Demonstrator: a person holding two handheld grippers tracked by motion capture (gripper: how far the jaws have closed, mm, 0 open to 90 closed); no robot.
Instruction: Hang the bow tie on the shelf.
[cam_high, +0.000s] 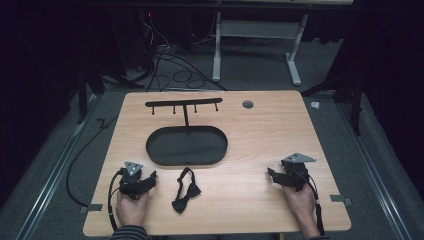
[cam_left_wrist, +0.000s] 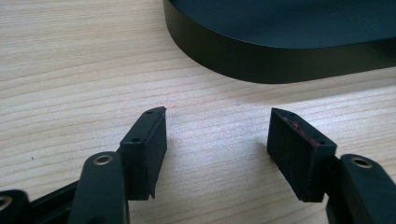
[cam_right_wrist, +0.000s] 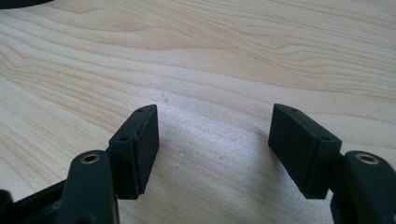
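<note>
Resting left tongs: the left tongs (cam_high: 149, 179) sit low on the wooden surface (cam_high: 260, 130), to the left of the bow tie, in the person's left hand (cam_high: 131, 207); in the left gripper view (cam_left_wrist: 217, 135) the jaws stand wide apart with only bare wood between them, gripping nothing.
Bow tie: the black bow tie (cam_high: 185, 192) lies flat on the surface between the two tongs, nearer the left pair and just beside it, not touching; its strap loops up toward the tray.
Tray: the black oval tray (cam_high: 186, 146) lies just beyond the bow tie, farther from the person; its dark wall (cam_left_wrist: 261, 60) is cut off at the top and right edges of the left gripper view, so its inside is hard to make out there.
Rack: a thin black bar stand (cam_high: 184, 104) with small pegs rises beyond the bow tie, at the far side of the tray; whether its post stands in the tray cannot be told.
Right tongs: the right tongs (cam_high: 272, 175) rest well to the right of the bow tie, in the right hand (cam_high: 300, 202); in the right gripper view (cam_right_wrist: 215, 133) the jaws are spread wide over bare wood, empty.
Hard to make out: the room beyond the surface is dark.
</note>
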